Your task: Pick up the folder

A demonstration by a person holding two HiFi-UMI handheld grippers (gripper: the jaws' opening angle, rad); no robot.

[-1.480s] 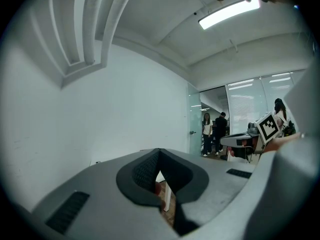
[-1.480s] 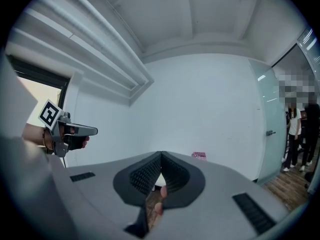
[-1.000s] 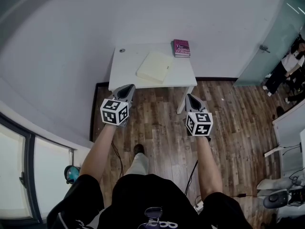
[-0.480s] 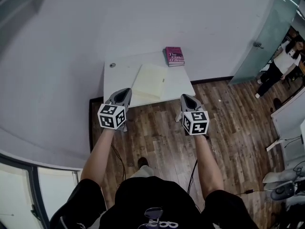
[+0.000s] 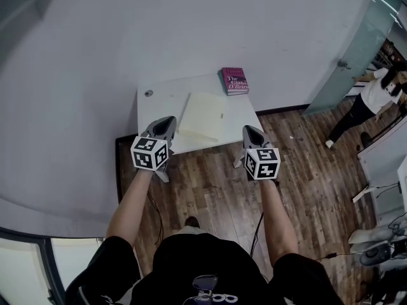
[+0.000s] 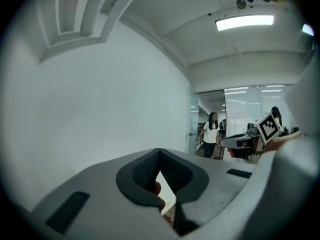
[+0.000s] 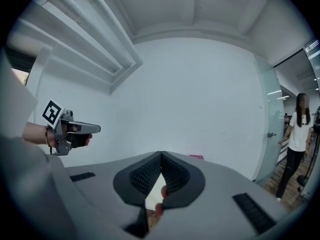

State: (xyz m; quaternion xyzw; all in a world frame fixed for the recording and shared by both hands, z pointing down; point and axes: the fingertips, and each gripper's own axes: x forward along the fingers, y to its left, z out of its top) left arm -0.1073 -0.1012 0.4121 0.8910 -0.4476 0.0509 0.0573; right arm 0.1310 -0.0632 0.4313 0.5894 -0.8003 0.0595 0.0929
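— Listing item one, the folder (image 5: 202, 115): where is it?
— Pale yellow, lying flat on the white table (image 5: 159, 103), about the middle of the top, reaching toward the table's near edge. Nothing touches it.
— Item two, left gripper (image 5: 168, 121)?
— Jaws pressed together, nothing between them. It is held at the table's near edge, just left of the folder and apart from it.
— Item three, right gripper (image 5: 248, 130)?
— Likewise closed tight and empty. It sits by the table's near right corner, right of the folder and apart from it.
— Other table stock?
— One magenta book (image 5: 234, 81) at the far right corner. One small round object (image 5: 148, 93) lies near the far left, too small to identify.
— Surroundings?
— White wall (image 5: 95, 43) behind, wooden floor (image 5: 305, 170) and a glass door (image 5: 346, 62) at right. A person (image 5: 372, 100) in a white top stands beside the door.
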